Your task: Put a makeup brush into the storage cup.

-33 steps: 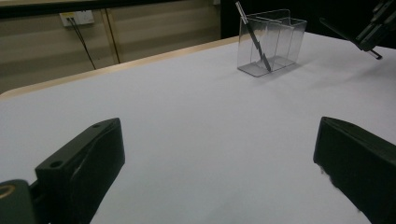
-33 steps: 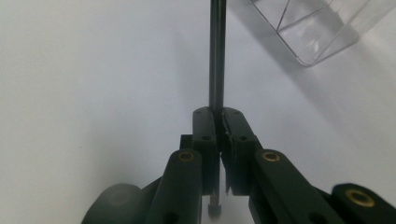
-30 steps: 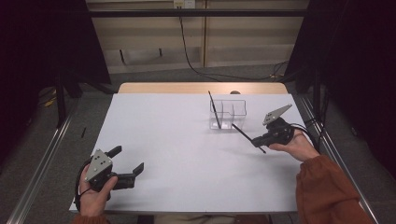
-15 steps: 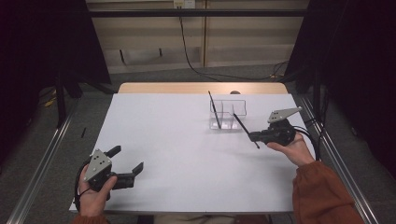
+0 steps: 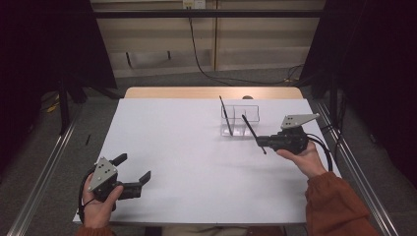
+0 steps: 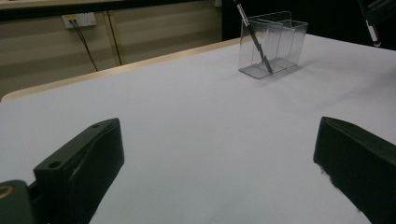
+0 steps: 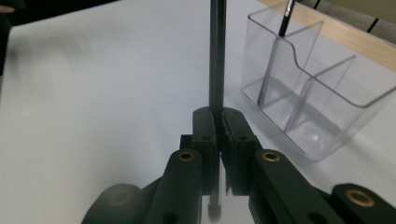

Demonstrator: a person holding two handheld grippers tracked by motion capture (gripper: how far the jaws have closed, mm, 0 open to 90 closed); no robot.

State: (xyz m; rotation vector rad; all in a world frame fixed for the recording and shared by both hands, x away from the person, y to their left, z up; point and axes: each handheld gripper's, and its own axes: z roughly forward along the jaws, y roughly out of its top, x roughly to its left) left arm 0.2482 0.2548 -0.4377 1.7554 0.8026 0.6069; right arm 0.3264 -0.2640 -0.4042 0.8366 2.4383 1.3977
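Holding a thin black pen (image 5: 253,134) by its lower part, the right claw (image 5: 263,141) is clamped tight on it near the table's right edge, just in front of the clear holder (image 5: 246,114). In the right gripper view the pen (image 7: 216,56) runs straight up from between the pressed-together jaws, its short end poking out below them. The clear holder (image 7: 322,98) stands toward the far right corner of the white table (image 5: 187,147), with a divider splitting it into compartments; a second black pen (image 5: 225,116) already leans in the left one, tip on the floor of the holder.

As I judge it, the step in hand is carrying the gripped pen to the holder. The next move calls for lifting it above the rim, tipping it closer to upright over a compartment, lowering it inside, and only then parting the jaws, taking care not to knock the light holder or the pen already in it.

The left claw (image 5: 132,168) rests at the near left corner, jaws wide apart with nothing between them.

Against the frame a second ago, the right hand has drawn slightly toward the right edge and the pen has swung to point more at the holder; the left hand has not shifted
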